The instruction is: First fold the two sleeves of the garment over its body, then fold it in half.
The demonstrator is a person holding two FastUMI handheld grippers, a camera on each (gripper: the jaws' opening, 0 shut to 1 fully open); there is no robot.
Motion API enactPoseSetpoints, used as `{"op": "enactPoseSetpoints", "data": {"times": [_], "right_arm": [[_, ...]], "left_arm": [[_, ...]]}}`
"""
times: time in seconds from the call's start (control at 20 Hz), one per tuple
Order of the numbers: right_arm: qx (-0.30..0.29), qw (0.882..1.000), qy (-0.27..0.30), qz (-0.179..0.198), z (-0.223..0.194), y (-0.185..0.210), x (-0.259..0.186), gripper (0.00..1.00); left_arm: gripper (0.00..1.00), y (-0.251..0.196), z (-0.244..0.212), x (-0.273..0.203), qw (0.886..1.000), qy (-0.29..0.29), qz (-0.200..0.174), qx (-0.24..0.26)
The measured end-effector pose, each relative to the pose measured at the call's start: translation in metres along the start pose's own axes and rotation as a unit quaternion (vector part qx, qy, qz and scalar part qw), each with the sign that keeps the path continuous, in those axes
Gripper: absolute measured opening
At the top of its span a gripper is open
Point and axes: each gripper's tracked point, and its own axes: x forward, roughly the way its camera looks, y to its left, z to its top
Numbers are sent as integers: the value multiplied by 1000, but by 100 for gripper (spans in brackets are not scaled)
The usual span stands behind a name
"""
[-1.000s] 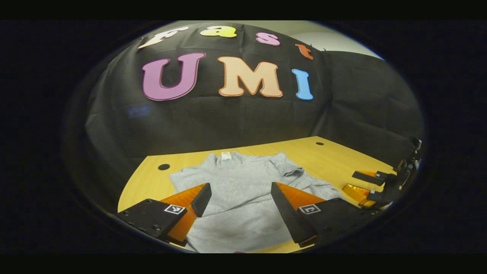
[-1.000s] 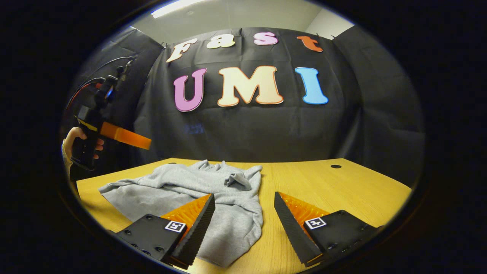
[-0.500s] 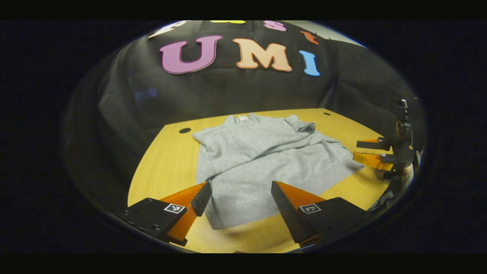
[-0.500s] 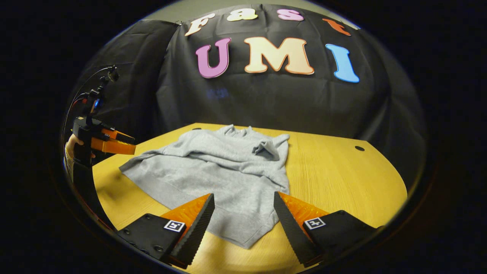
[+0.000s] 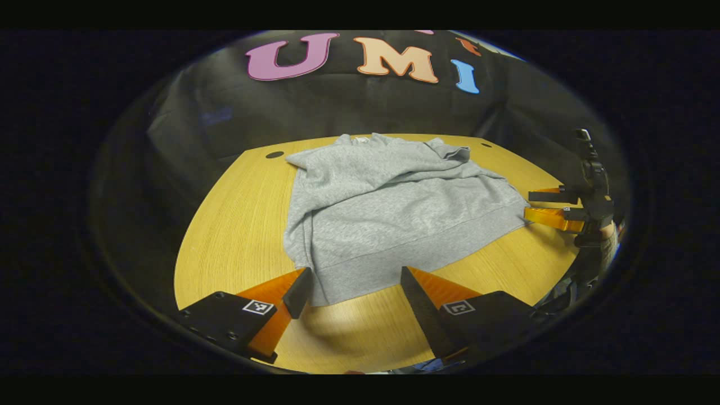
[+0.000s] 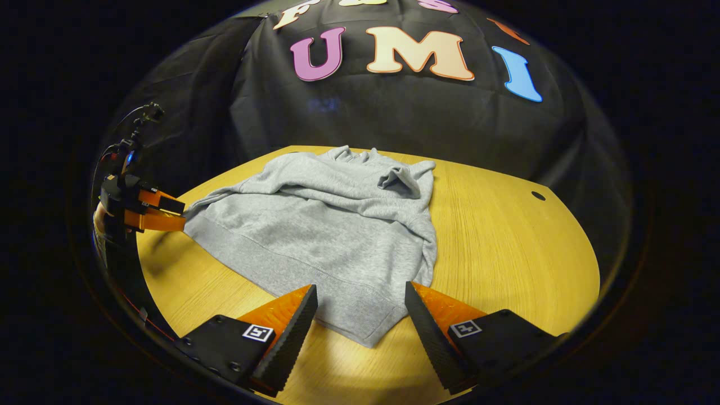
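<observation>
Hovering: I hold both hand-held grippers above the near edge of the surface (image 5: 236, 225), one at each bottom corner of the garment (image 5: 394, 208).
Garment: grey sweatshirt lying on the wooden surface (image 6: 506, 242), collar toward the booth's wall, hem toward me; its sleeves lie folded in over the body, the upper part rumpled, a bunched fold near the collar on the right side.
Left hand-held gripper (image 5: 351, 281): jaws wide apart, holding nothing; the hem's left corner lies between and just beyond its fingertips, apart from them as far as I can tell.
Right hand-held gripper (image 6: 360, 295): jaws wide apart, holding nothing; the hem's right corner sits between its fingertips below them.
Across views: in the left gripper view, my right hand-held gripper (image 5: 543, 205) shows at the far right, just beside the hem's other corner; in the right gripper view, my left hand-held gripper (image 6: 169, 214) shows at the far left, tips near the hem corner.
Surface holes: a dark round hole (image 5: 274, 154) near the far left corner, another (image 6: 538, 196) on the right.
</observation>
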Motion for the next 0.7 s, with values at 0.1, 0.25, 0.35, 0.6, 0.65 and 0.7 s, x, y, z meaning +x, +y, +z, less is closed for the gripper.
{"op": "enactPoseSetpoints", "data": {"times": [0.1, 0.25, 0.35, 0.6, 0.65, 0.7], "right_arm": [[-9, 1000, 12, -1, -5, 1, 0, 98], [-10, 1000, 15, -1, -6, 2, -1, 98], [-7, 1000, 17, 2, -7, 2, -1, 98], [-6, 1000, 20, 9, -8, 2, -1, 95], [-5, 1000, 20, 10, -7, 2, 0, 95], [-5, 1000, 20, 10, -7, 3, 0, 95]], "left_arm": [[93, 3, -3, 2, 1000, 3, 3, -2], [92, 5, -7, 5, 1000, 10, 8, -2], [92, 9, -14, 9, 1000, 21, 13, -1], [91, 16, -23, 12, 999, 37, 29, 4], [94, 16, -18, 13, 999, 29, 29, 3], [92, 16, -22, 13, 999, 39, 30, 0]]}}
